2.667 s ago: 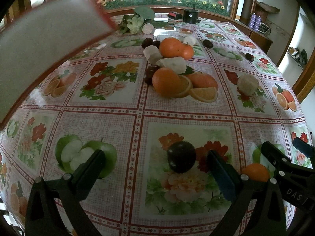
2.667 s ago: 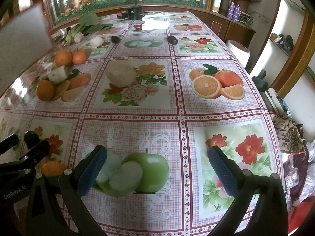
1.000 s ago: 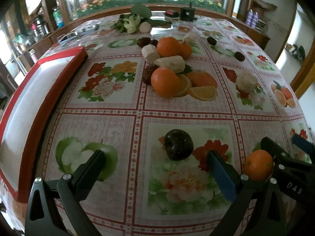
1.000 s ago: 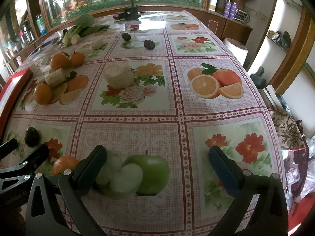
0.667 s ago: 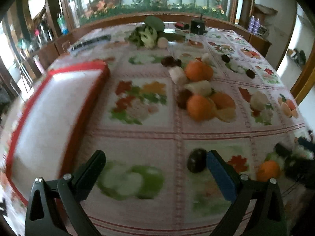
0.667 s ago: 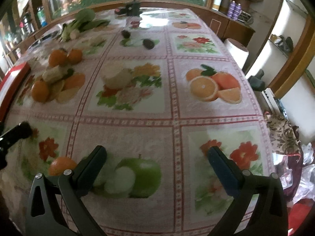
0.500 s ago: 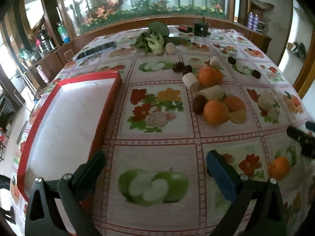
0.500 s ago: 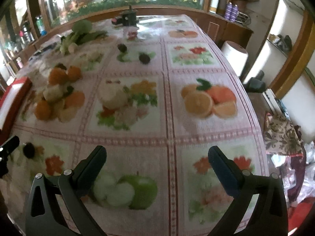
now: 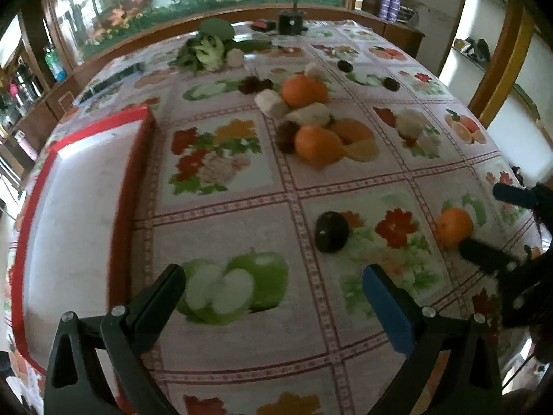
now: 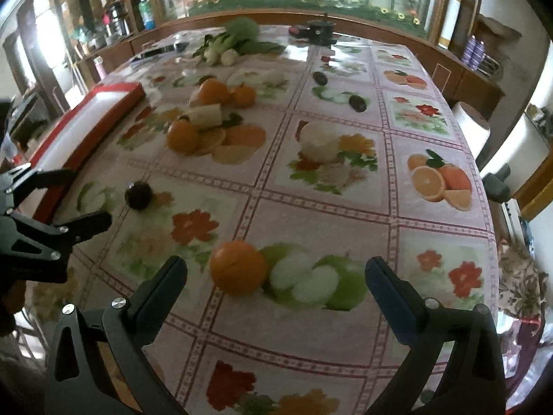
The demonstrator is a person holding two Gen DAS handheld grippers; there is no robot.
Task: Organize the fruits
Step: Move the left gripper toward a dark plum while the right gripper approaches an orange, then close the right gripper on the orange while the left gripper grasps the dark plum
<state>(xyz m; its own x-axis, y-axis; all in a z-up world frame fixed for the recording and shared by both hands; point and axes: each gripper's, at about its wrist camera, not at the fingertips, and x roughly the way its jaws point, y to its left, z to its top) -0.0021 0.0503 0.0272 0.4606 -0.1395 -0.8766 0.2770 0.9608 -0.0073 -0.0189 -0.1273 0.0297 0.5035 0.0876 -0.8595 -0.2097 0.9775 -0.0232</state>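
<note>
Jaws of both grippers stand wide, holding nothing: left gripper (image 9: 273,297) above a printed green apple, right gripper (image 10: 276,288) just short of a loose round orange (image 10: 238,271) on the floral oilcloth table (image 10: 311,214). Beyond lies a dark round fruit (image 9: 331,231), then a cluster of oranges and pale peeled pieces (image 9: 311,121). A red-rimmed white tray (image 9: 76,207) sits at the table's left edge.

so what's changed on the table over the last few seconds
A red-rimmed tray was set down at the table's left edge. Both tongs, left and right, pulled back, open and empty; the right now faces the near orange. Fruit pile and dark fruit stayed put.
</note>
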